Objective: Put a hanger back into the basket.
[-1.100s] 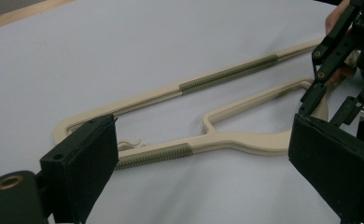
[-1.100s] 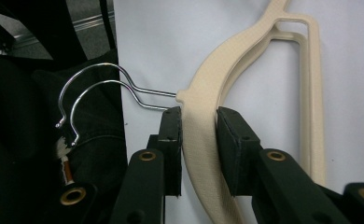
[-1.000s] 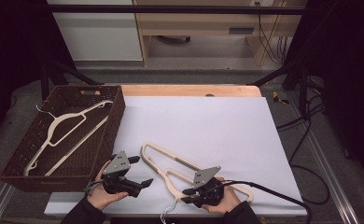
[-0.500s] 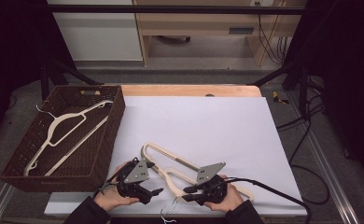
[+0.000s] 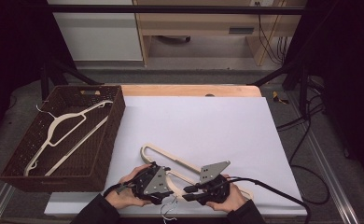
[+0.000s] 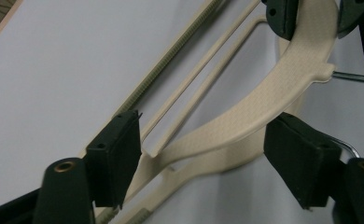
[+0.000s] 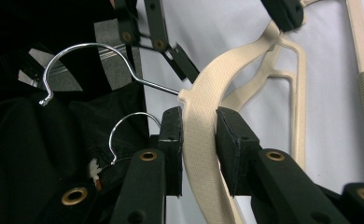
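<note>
While my right gripper [image 7: 199, 140] clamps the cream hanger [image 7: 203, 88], my left gripper's [image 6: 208, 158] jaws have been closing around it, not touching.

There are three cream hangers: one hanger in the basket [image 5: 63, 123] and two stacked hangers [image 5: 185, 163] near the white sheet's [image 5: 208, 126] front edge. There is one brown basket [image 5: 12, 175]. There are two grippers: left gripper [image 6: 201, 154] and right gripper [image 7: 199, 140].

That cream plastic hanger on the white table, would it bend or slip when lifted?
The cream plastic hanger probably stays stiff: its arm looks thick. Its textured surface should resist slipping in the right gripper. Likely light, being thin open bars.
</note>
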`<state>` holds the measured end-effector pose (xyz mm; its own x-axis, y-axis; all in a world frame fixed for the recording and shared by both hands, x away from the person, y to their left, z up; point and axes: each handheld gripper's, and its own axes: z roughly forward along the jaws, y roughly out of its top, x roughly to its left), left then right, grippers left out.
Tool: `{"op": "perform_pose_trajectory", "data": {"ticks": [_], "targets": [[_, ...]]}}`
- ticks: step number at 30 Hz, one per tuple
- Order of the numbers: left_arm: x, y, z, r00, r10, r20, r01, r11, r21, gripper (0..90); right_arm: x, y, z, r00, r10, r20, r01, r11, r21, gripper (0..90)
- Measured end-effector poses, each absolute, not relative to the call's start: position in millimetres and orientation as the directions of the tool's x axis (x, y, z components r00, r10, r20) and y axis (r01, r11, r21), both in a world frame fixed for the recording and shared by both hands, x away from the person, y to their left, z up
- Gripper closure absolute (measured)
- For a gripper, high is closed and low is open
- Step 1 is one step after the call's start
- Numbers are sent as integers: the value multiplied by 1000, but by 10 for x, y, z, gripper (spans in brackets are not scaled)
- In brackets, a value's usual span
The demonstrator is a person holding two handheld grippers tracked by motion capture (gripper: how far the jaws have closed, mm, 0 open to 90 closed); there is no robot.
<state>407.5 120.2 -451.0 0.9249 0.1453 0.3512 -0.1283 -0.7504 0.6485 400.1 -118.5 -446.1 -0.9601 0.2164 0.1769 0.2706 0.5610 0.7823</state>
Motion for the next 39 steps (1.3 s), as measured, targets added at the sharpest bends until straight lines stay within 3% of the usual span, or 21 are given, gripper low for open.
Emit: {"op": "perform_pose_trajectory", "data": {"ticks": [9,16,23,31,39], "targets": [[4039,1139,-4545,908,99,406,-195,-760,620,522,3993,-1194,-4446,-962,210,177,266,557,786,724],[4010,1147,-4534,893,84,441,-235,-750,619,586,3982,-1213,-4415,-961,217,170,264,549,793,720],[4004,1147,-4500,889,71,453,-256,-744,618,618,3986,-1423,-4291,-947,289,140,271,487,830,609],[4042,1062,-4334,887,68,457,-266,-732,627,696,4047,-1949,-4066,-830,547,110,317,301,899,361],[4133,1001,-4216,889,77,451,-253,-739,625,729,4047,-2289,-3967,-687,721,85,320,196,927,176]]}}
